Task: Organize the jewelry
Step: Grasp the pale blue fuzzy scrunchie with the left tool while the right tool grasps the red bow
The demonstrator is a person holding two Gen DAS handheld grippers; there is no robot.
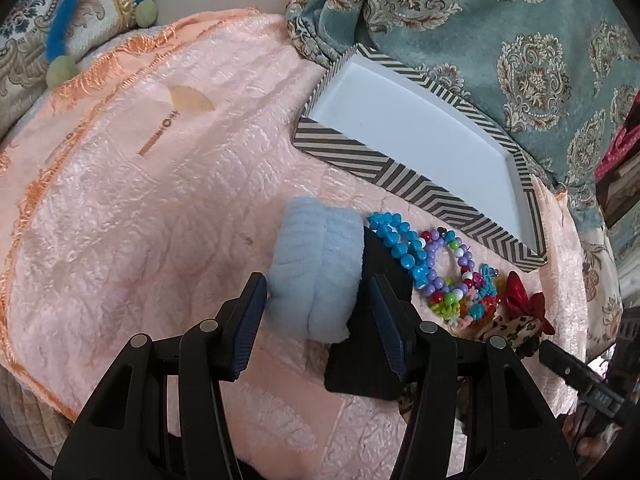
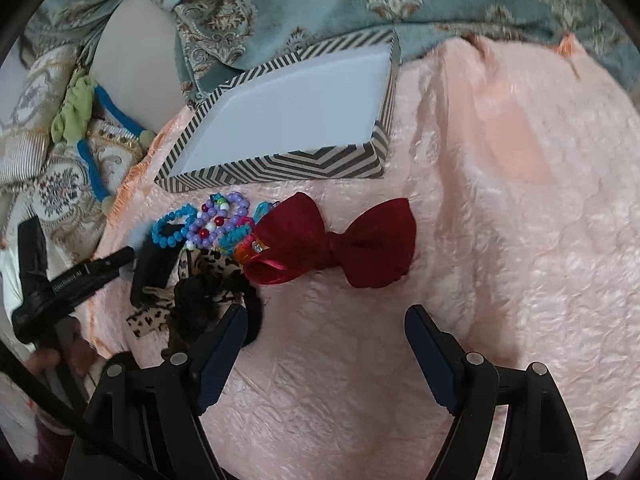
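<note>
Striped box (image 1: 404,176) empty, jewelry pile (image 2: 224,236) untouched on the pink blanket (image 2: 500,240); left gripper (image 1: 318,304) wide around blue scrunchie (image 1: 316,264), right gripper (image 2: 326,344) wide, empty.

One striped box (image 2: 280,168) sits upper centre in the right wrist view. One red bow (image 2: 332,240) lies mid-frame. One blue bead bracelet (image 1: 400,244) and one purple bead bracelet (image 1: 444,268) lie centre right in the left wrist view, beside one fluffy blue band (image 1: 312,264). One leopard-print bow (image 2: 208,268) is left of centre; the tangled small ties cannot be counted.

Fuzzy blue scrunchie (image 1: 310,268), glossy bead bracelets (image 1: 404,246), satin bow (image 2: 334,240)
</note>
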